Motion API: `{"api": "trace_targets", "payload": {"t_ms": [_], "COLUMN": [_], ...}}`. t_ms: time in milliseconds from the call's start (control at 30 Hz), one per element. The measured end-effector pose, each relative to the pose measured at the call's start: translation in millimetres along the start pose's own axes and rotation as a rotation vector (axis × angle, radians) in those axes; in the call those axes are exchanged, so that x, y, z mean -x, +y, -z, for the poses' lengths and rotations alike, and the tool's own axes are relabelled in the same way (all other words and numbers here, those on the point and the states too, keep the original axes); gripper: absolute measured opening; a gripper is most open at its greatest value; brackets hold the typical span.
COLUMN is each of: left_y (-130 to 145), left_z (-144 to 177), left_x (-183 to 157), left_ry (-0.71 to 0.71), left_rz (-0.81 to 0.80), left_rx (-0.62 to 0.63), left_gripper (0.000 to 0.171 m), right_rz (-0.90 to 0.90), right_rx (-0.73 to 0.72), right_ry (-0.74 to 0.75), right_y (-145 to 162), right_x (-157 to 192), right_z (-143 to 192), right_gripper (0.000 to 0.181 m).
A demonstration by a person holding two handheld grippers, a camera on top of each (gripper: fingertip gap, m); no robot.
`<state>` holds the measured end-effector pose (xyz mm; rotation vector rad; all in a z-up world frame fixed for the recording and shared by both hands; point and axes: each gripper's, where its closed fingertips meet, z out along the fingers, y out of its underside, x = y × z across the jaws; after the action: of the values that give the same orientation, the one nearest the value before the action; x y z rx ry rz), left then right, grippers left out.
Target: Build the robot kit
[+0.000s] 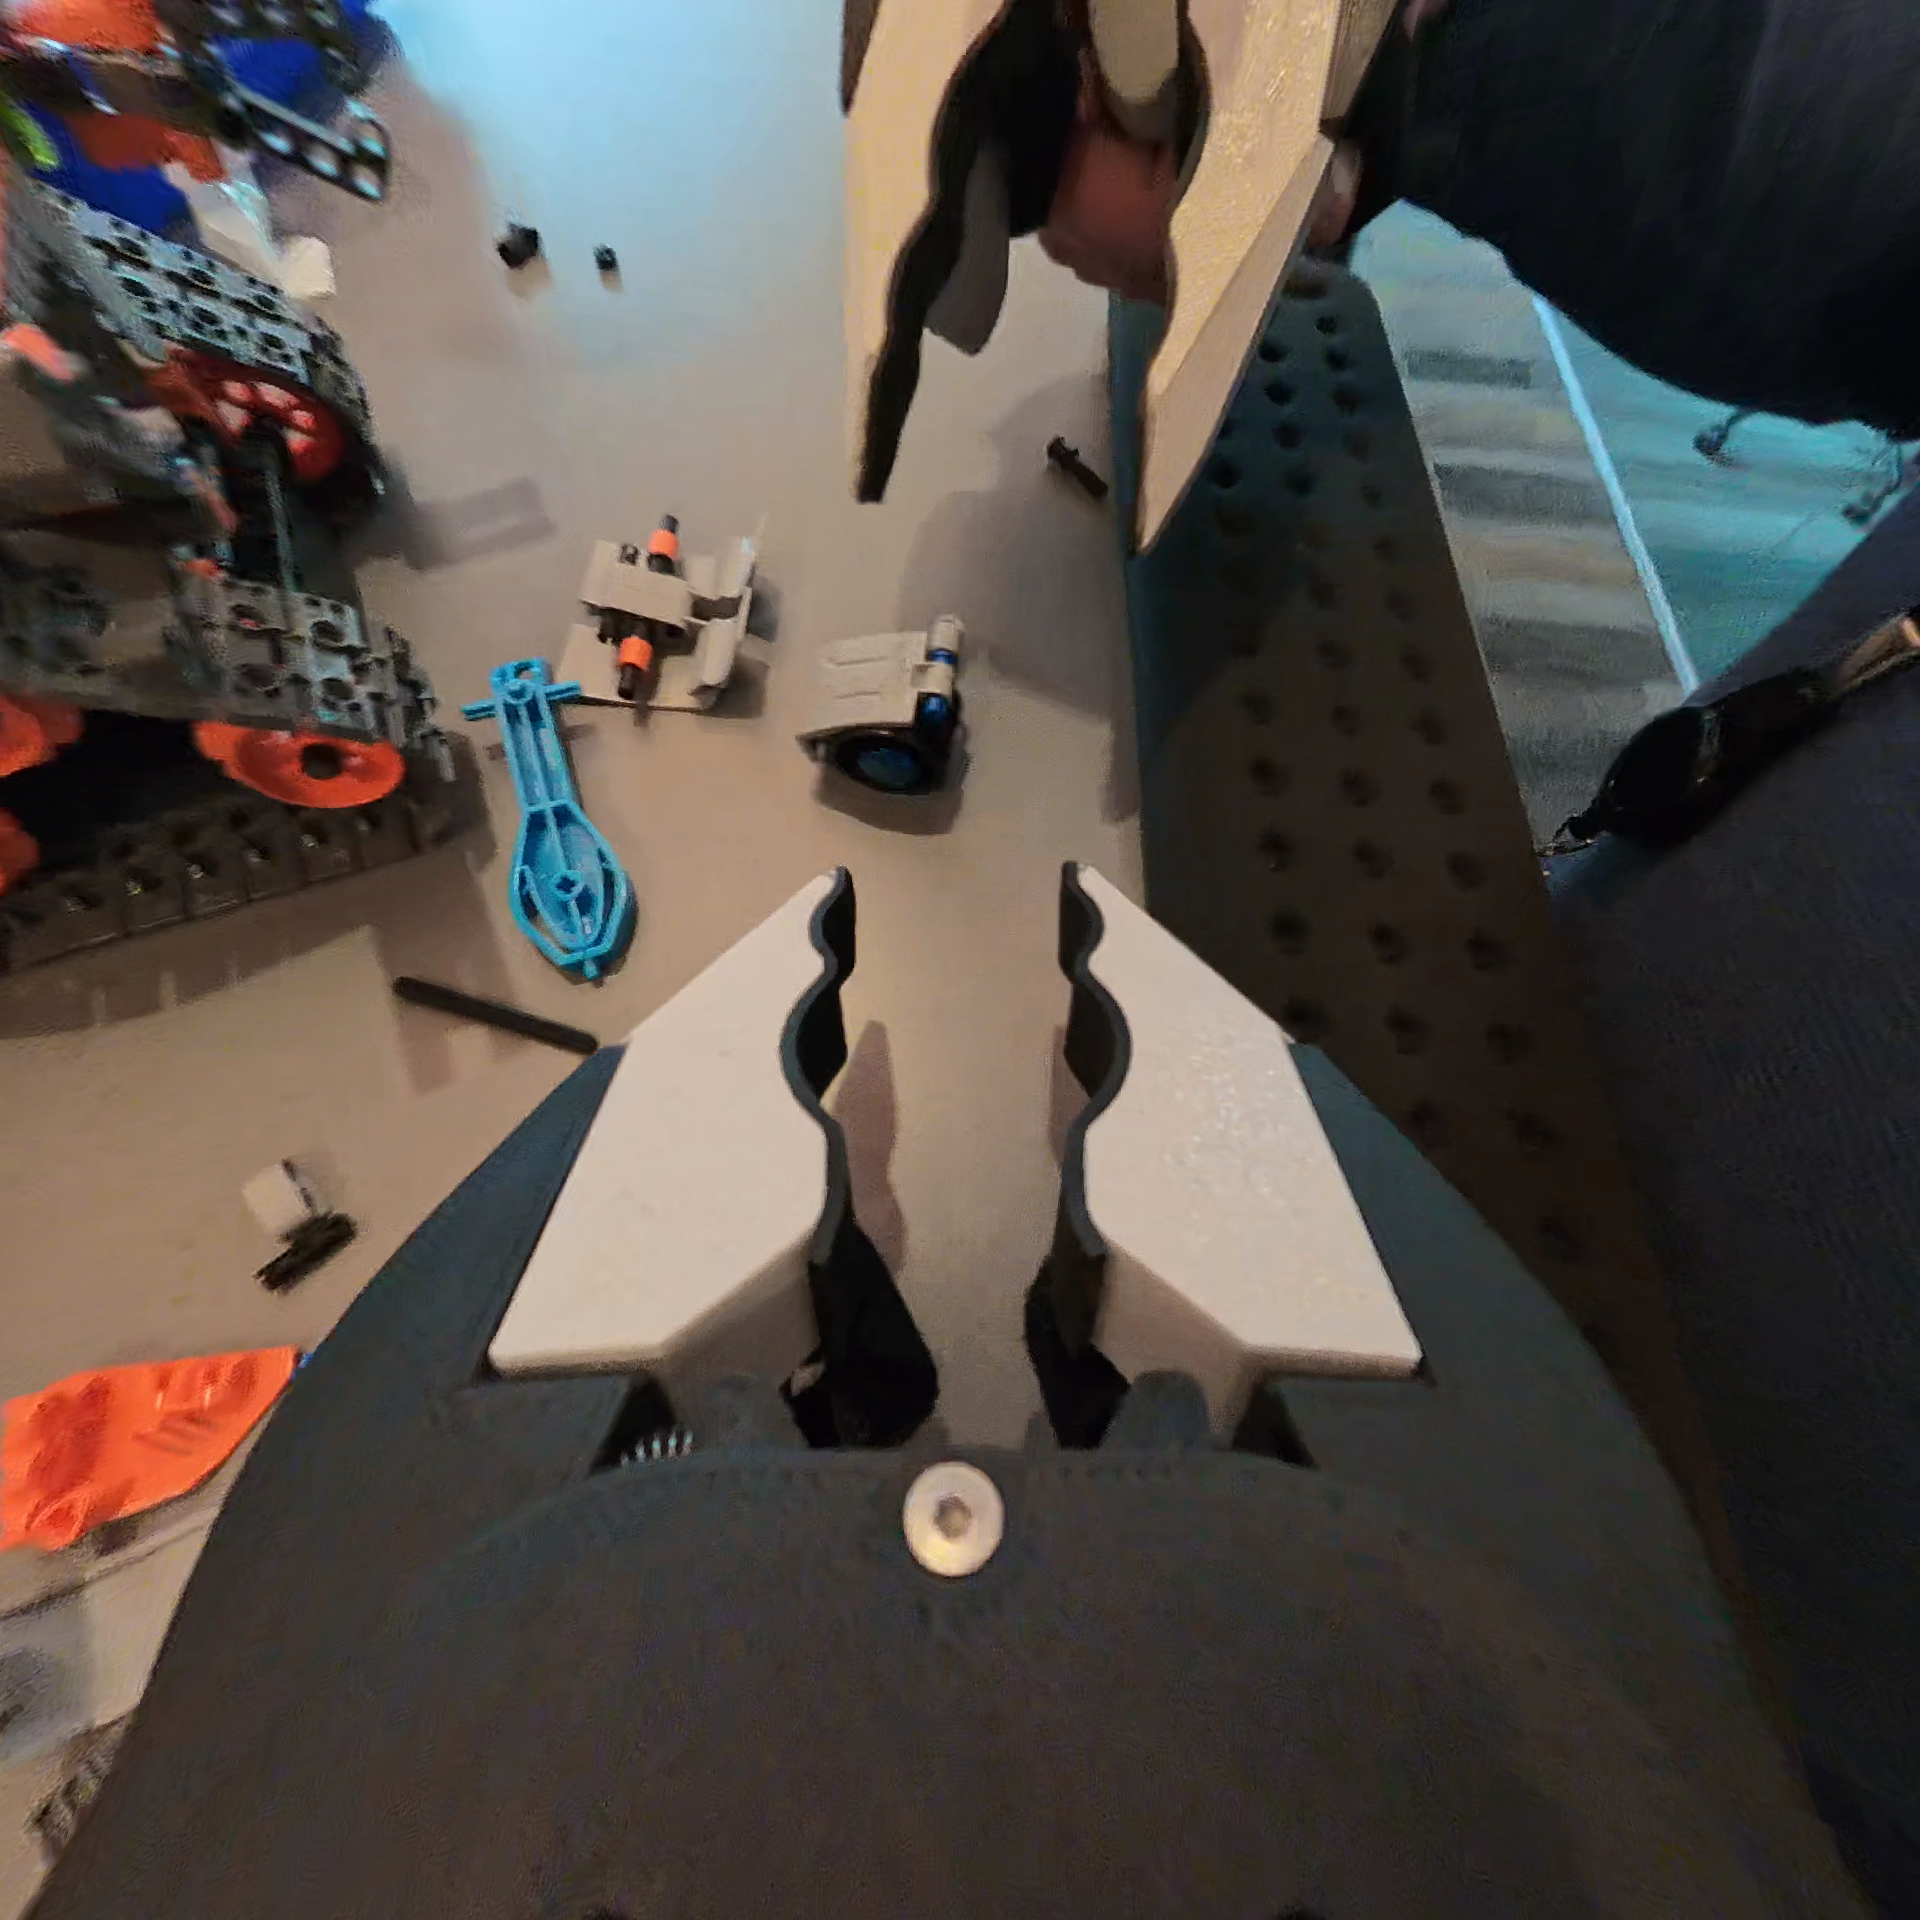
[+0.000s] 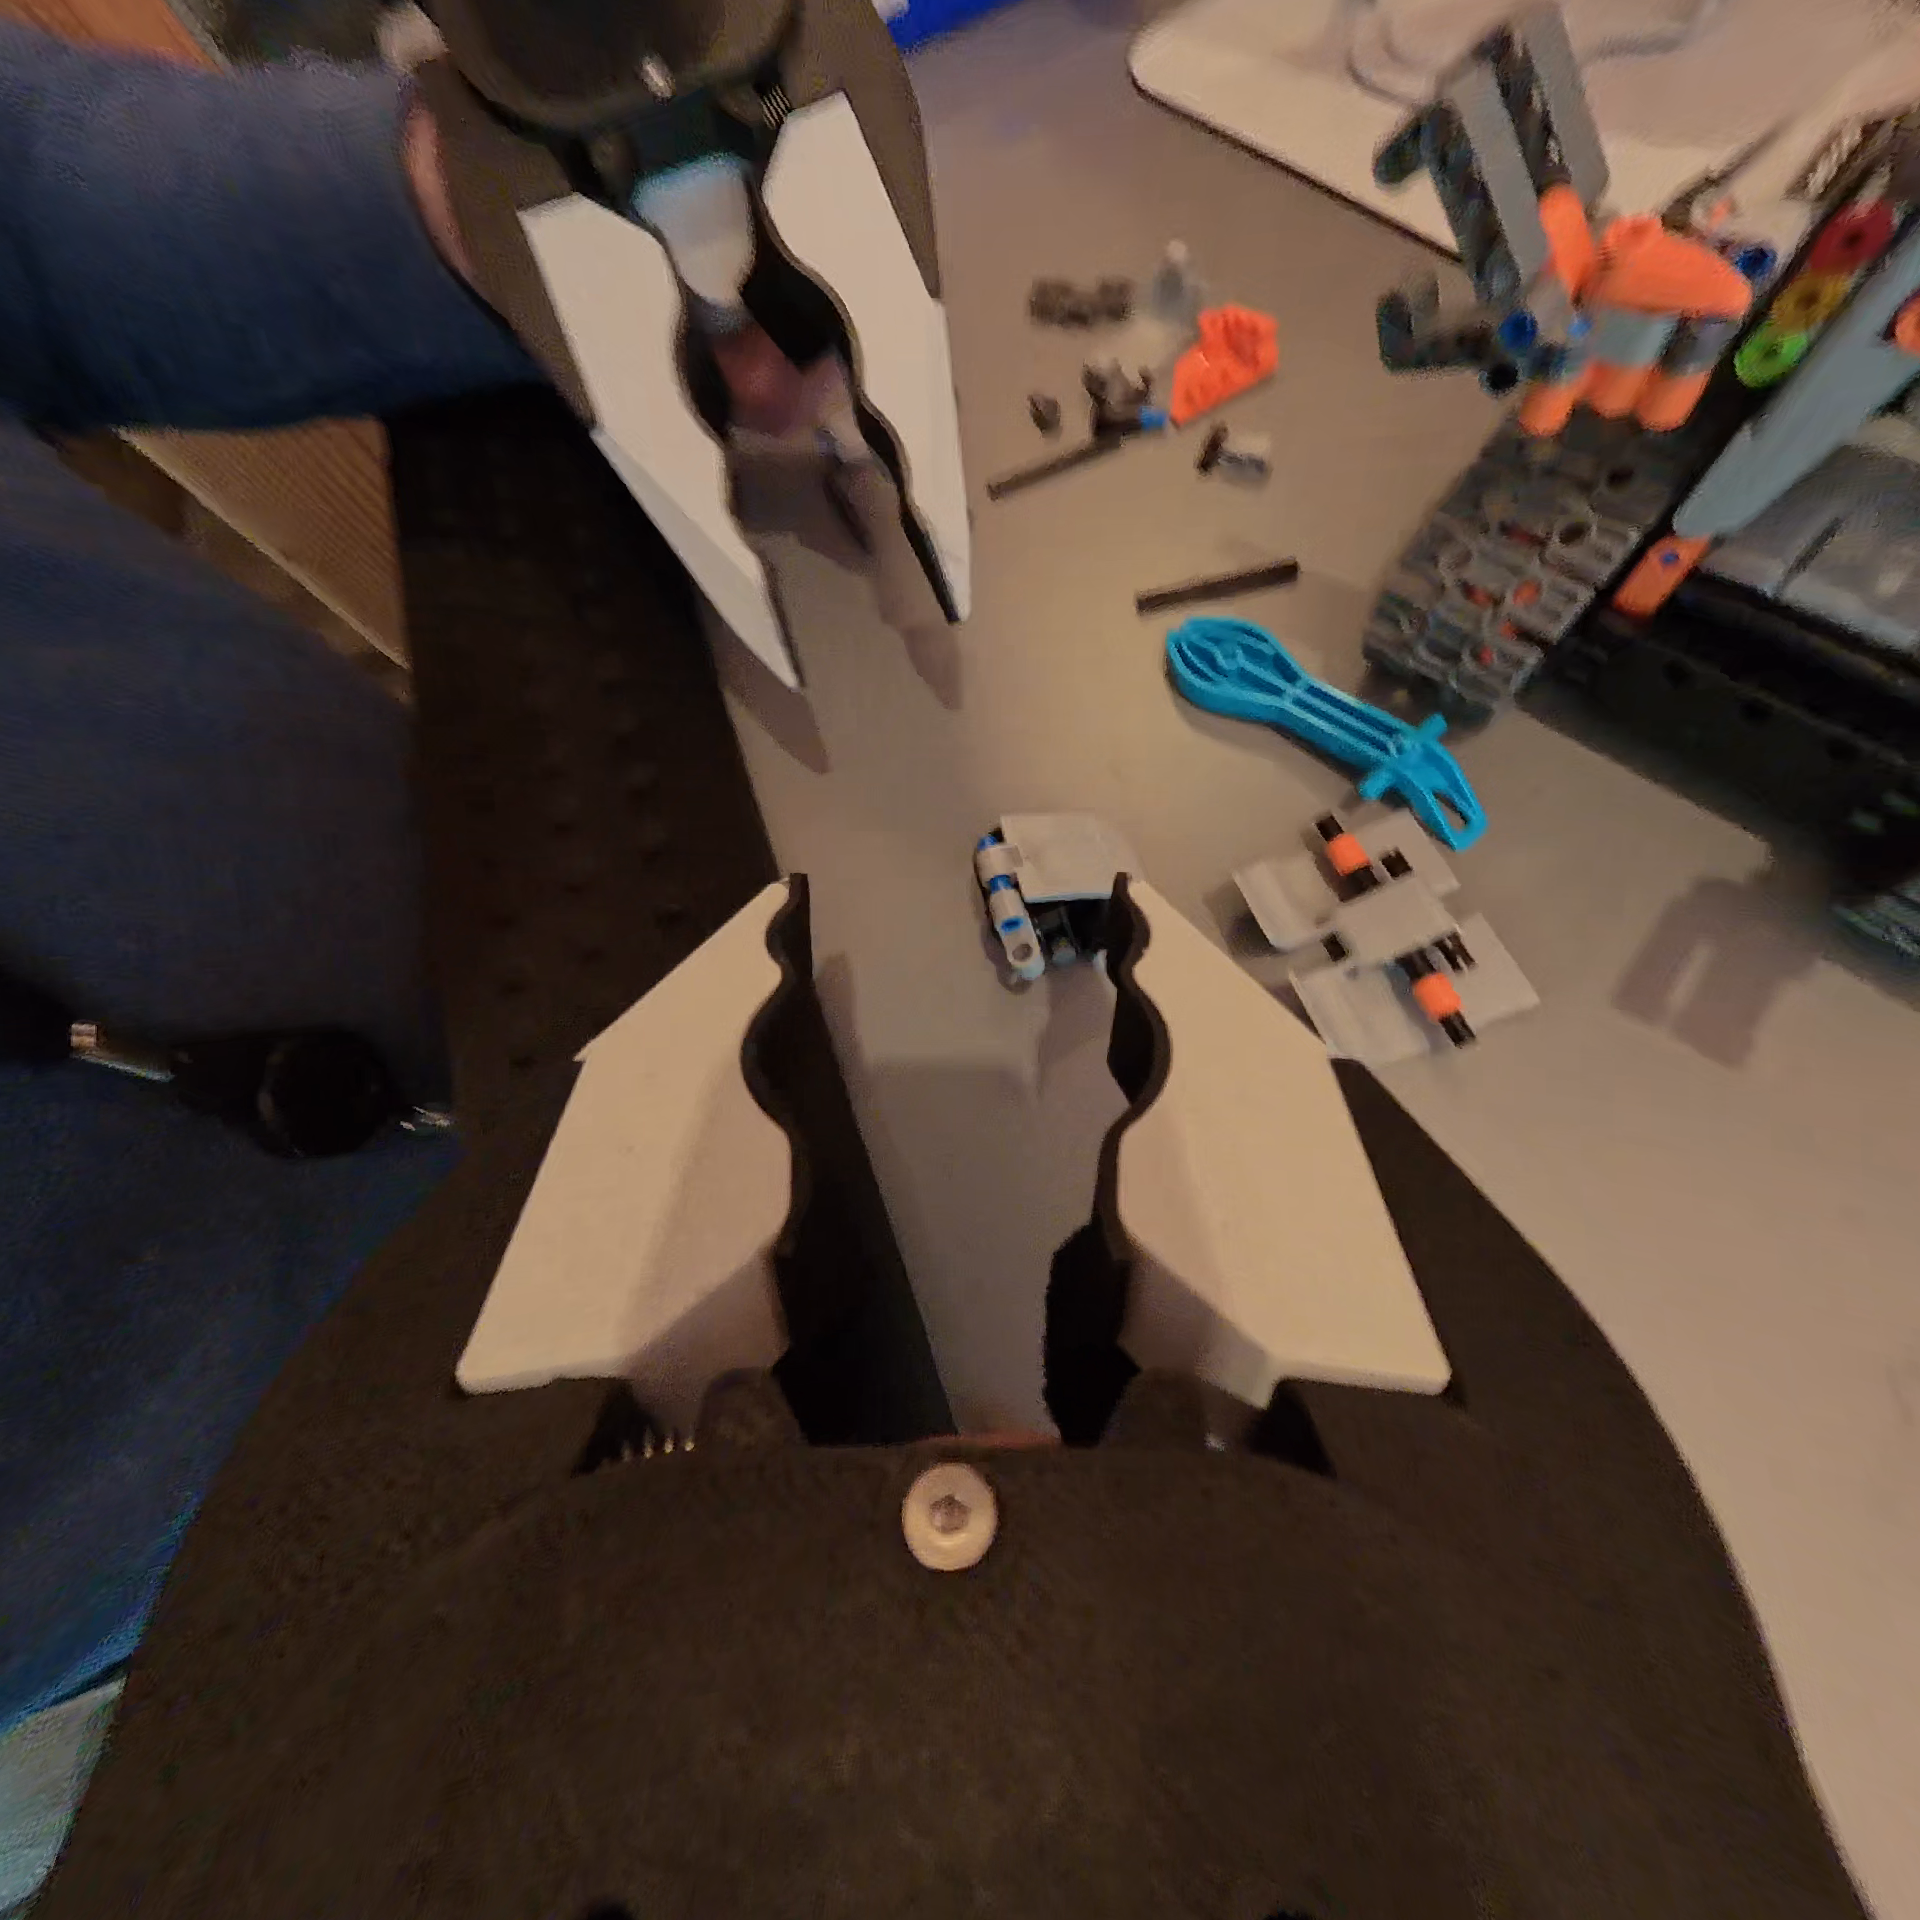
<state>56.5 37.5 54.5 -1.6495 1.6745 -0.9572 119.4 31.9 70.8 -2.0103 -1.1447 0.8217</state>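
Observation:
My left gripper is open and empty above the grey table. A small grey block with a blue wheel lies on the table just beyond its tips. My right gripper is open and empty too. The same grey block lies on the table beyond its tips, close to the right finger, with no pad pressing on it. Each gripper shows in the other's view: the right one and the left one hang above the table, jaws apart.
A grey part with orange connectors, a blue tool and a black axle lie nearby. A tracked model stands to the side. A dark perforated surface borders the table. A person's sleeve shows. One gripper's finger ends stand about 8 centimetres off the other's. The left tips stand about 9 centimetres off the black axle.

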Motion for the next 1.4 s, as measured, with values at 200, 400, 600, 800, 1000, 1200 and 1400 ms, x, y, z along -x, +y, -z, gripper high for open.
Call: {"api": "trace_targets", "payload": {"t_ms": [200,400,600,800,1000,1200,1400], "left_y": [3.0,0.2,-31.7,-79.1,-92.4,-87.7,-84.6], "left_z": [-27.6,-35.3,-12.8,8.2,16.3,44.6,58.9], "left_x": [5.9,9.2,5.5,-11.8,-27.5,18.4,34.5], "left_ry": [-0.012,-0.017,-0.073,-0.186,-0.133,-0.478,-0.76], "left_rz": [-0.05,-0.074,-0.164,-0.404,-0.41,-0.413,-0.58], "left_rx": [0.119,0.126,-0.035,-0.179,-0.254,-0.146,0.015], "left_gripper": [0.04,0.043,0.059,0.064,0.04,0.04,0.04], "right_rz": [0.105,0.219,-0.045,-0.171,-0.154,-0.133,-0.09], "right_rx": [0.129,0.189,-0.254,-0.441,-0.453,-0.542,-0.501], "right_ry": [0.143,0.107,-0.308,-0.669,-0.896,-0.535,-0.257], "right_y": [22.6,33.1,-34.9,-69.1,-80.7,-101.5,-117.4], "right_x": [-17.4,-19.0,14.8,36.5,64.7,28.7,24.0], "right_z": [-27.6,-49.4,-15.1,8.3,12.9,0.7,-19.1], "right_gripper": [0.073,0.045,0.045,0.045,0.046,0.058,0.051]}}
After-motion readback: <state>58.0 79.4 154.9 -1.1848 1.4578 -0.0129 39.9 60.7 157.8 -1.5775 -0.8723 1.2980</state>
